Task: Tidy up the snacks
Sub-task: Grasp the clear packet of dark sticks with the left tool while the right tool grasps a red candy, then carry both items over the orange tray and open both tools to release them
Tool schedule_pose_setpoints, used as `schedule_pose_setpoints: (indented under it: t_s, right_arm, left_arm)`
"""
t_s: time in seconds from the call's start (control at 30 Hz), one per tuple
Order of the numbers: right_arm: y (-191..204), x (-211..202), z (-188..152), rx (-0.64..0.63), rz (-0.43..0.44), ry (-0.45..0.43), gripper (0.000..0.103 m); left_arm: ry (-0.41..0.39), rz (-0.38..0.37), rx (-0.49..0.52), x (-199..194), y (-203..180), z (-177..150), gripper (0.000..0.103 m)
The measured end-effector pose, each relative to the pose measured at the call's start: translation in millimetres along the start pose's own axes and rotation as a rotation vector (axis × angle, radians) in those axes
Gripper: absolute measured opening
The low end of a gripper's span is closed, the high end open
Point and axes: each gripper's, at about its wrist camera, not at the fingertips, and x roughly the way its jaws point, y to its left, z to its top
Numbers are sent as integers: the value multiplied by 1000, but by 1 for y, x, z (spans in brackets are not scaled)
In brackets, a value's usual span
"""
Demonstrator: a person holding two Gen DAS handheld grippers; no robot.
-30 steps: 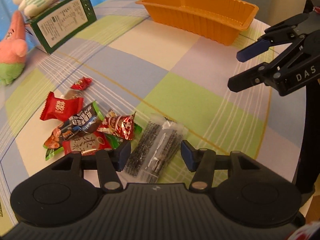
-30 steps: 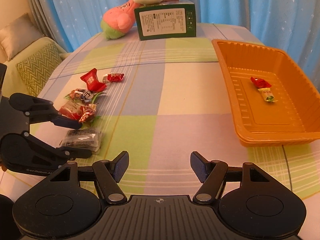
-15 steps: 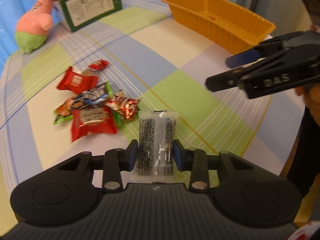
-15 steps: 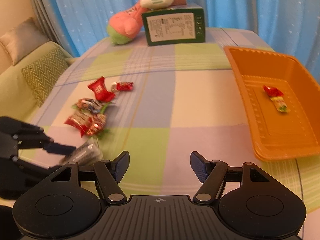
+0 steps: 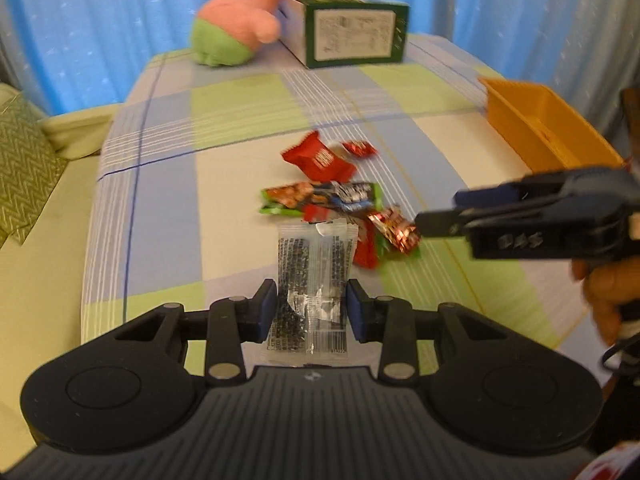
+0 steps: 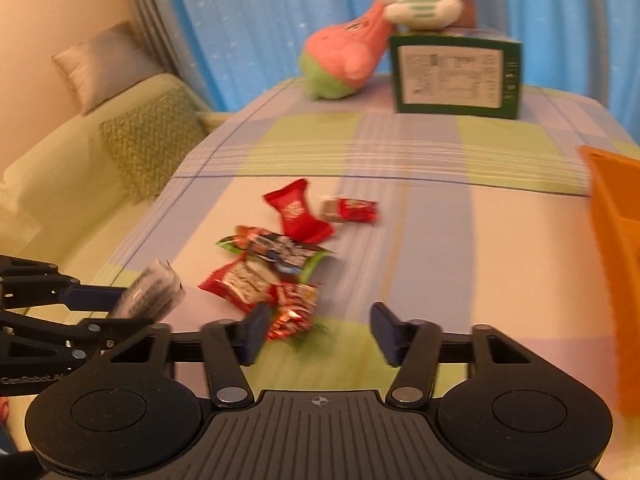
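Since the clear sachet (image 5: 313,280) is a thin film pack with dark contents, expect it light, floppy and a bit slick; best hold is across its width near one end, which is what the left gripper (image 5: 312,306) has: blue pads pressing both long edges at the sachet's lower half, free end sticking forward. In the right wrist view the sachet (image 6: 150,294) hangs clear of the tablecloth (image 6: 440,216) over the table's near-left corner, above the snack pile.

Right gripper (image 6: 318,330): jaws closing, nothing clamped. A foil-wrapped candy (image 6: 294,314) lies on the cloth just inside its left pad, touching a red packet (image 6: 240,284). It's crinkly and light; judged to skid if nudged, so pinch it square across the middle.

Other snacks in the pile toward the table centre: green-edged bar (image 6: 280,252), red pillow candy (image 6: 296,212), small red candy (image 6: 352,209). All soft wrappers, no weight.

Orange tray (image 6: 612,208) sits at the right edge, well apart from the pile; likely destination. Green box (image 6: 456,76) and plush toys (image 6: 344,60) are at the far edge.
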Motion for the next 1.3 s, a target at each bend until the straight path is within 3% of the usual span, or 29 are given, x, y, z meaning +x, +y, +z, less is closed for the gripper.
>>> schedule_pose_setpoints:
  t_s: [0.23,0.33,0.43,0.87,1.3]
  right_arm:
    - [8,39,5,-17,4,56,39]
    - [7,46,4,-16,-4,72,27]
    - [6,43,3,-3,-4,70,25]
    - [-5,-29,-2,49,-39,-17,21]
    - [-49,-121,-26,155,-140,-77,21]
  left_arm:
    - [-18,-16,-44,2,5,1,33]
    - [-21,-18,-51,2,4,1,33]
    - [-23,-23,-51,1,2,1,33]
    - [-36,-42,-49,-21,-40,3,33]
    - [-59,-74,-75,-43,-106,12,33]
